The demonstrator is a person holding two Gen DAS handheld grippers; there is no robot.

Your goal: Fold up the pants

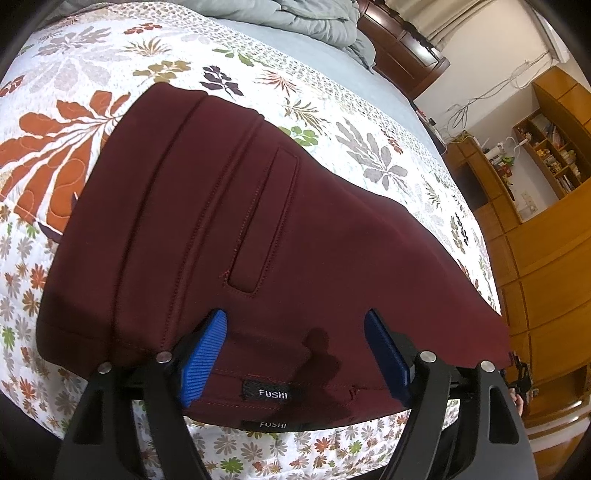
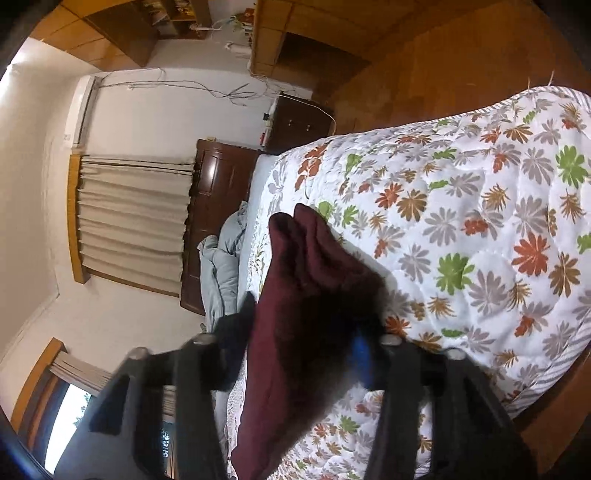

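Note:
Dark maroon pants lie folded on a floral quilt, waistband with a "FUSHI" label nearest the camera. My left gripper is open, its blue fingers spread just above the waistband, holding nothing. In the right wrist view, which is blurred, the pants fill the space between my right gripper's black fingers, and the cloth looks lifted off the quilt. Whether the fingers pinch the cloth is unclear from the blur.
A grey duvet is bunched at the head of the bed by the dark wooden headboard. Wooden cabinets and shelves stand to the right of the bed. Curtains cover a window.

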